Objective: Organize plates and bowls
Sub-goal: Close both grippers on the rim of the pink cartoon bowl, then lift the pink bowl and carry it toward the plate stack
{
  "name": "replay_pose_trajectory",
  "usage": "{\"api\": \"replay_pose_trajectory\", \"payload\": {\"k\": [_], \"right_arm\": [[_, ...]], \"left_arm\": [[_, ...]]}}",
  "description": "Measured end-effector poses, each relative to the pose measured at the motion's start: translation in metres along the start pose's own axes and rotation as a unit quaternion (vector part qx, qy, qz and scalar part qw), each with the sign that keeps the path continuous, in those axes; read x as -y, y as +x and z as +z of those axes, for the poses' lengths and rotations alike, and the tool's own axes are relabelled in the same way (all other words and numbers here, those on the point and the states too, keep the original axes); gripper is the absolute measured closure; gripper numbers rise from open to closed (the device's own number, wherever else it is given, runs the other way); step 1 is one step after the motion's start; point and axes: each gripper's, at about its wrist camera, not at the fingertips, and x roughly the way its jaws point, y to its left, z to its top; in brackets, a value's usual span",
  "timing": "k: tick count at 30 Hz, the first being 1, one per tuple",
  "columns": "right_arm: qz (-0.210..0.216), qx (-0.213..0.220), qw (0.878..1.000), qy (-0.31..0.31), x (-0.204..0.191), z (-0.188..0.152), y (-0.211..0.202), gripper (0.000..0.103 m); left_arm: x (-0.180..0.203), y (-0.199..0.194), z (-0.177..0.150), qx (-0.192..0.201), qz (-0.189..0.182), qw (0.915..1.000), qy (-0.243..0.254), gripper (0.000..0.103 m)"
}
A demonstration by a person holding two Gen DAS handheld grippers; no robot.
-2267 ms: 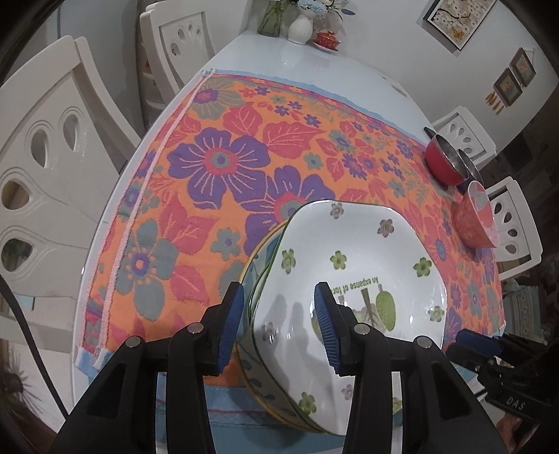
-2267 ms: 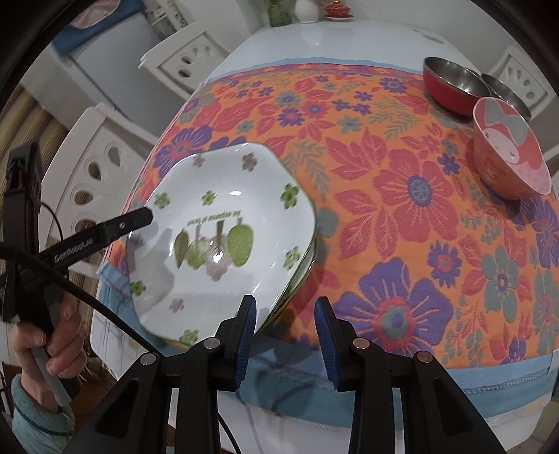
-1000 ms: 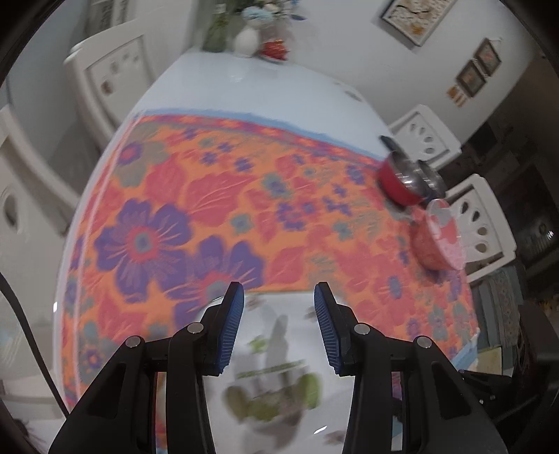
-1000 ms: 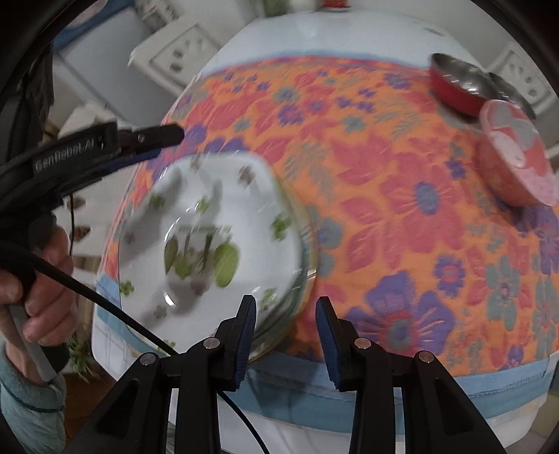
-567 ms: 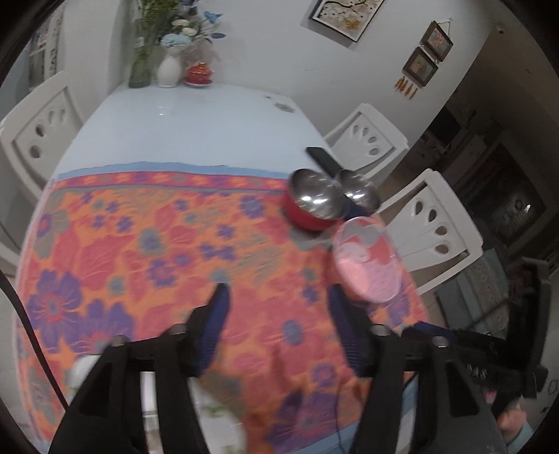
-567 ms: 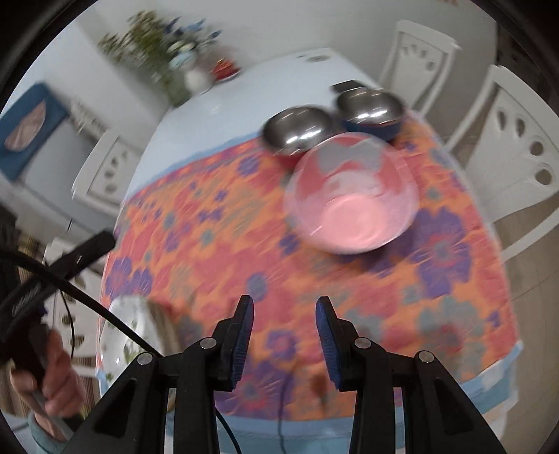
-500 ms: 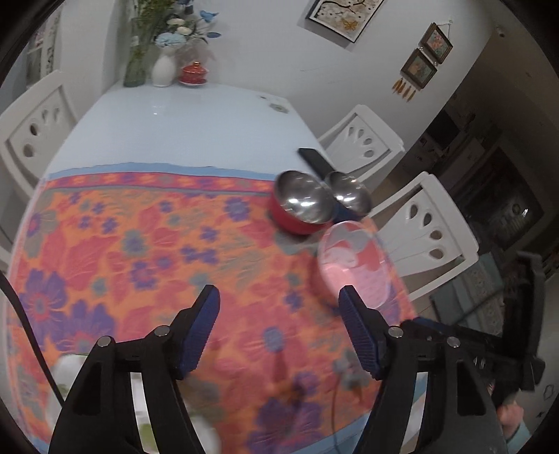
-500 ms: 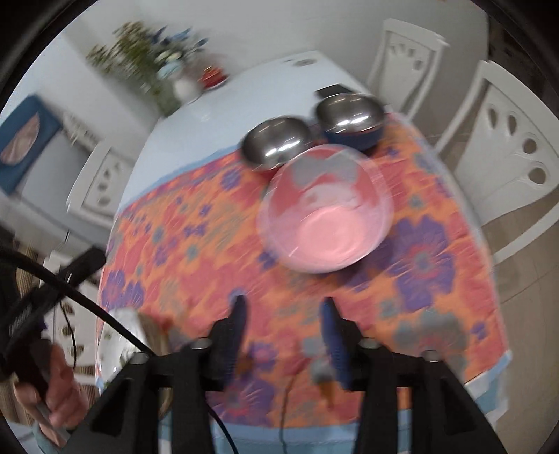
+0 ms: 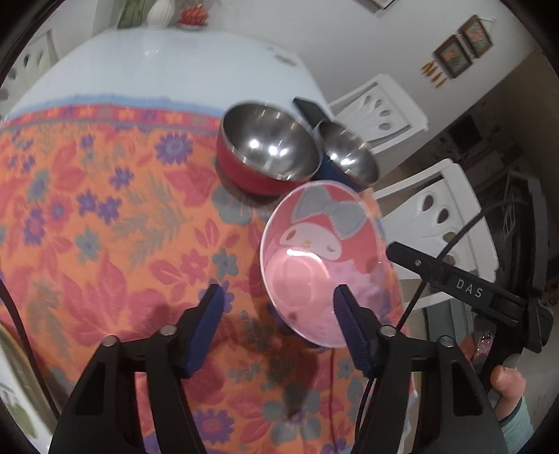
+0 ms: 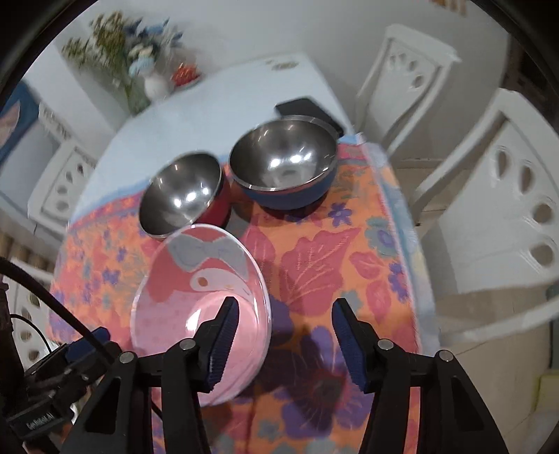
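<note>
Your pink bowl sits mouth-up near the bench's right edge, just in front of the red bowl and blue bowl, both steel-lined. A bow-wearing cartoon face is printed inside. "DAS" reads on your right gripper. Both it and your left gripper have fingers spread, having just narrowed, pinching nothing.

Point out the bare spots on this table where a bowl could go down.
Free: the floral cloth left of the pink bowl and red bowl, and the white tabletop beyond the cloth, up to the vase. Crowded: the right corner, where pink, red and blue bowl cluster.
</note>
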Motion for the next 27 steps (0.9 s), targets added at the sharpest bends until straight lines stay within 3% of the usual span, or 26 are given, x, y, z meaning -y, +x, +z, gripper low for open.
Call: {"api": "replay_pose_trajectory", "payload": {"k": [5,13,16,27], "right_arm": [[0.018,-0.023,0.999,-0.035,-0.008,0.006,0.036,0.054],[0.036,-0.032,0.997,-0.065,-0.014,0.01,0.059,0.073],[0.049,-0.035,0.996,-0.069,-0.016,0.011,0.063,0.082],[0.062,-0.026,0.994,-0.086,-0.025,0.004,0.047,0.083]], "left_arm": [[-0.003,0.031,-0.007,-0.02,0.012,0.9993,-0.03,0.055],[0.0,0.047,-0.012,-0.027,0.0,0.9988,-0.041,0.081],[0.004,0.048,-0.012,-0.024,0.006,0.9991,-0.033,0.081],[0.002,0.04,-0.013,-0.021,0.005,0.9995,-0.023,0.082]]}}
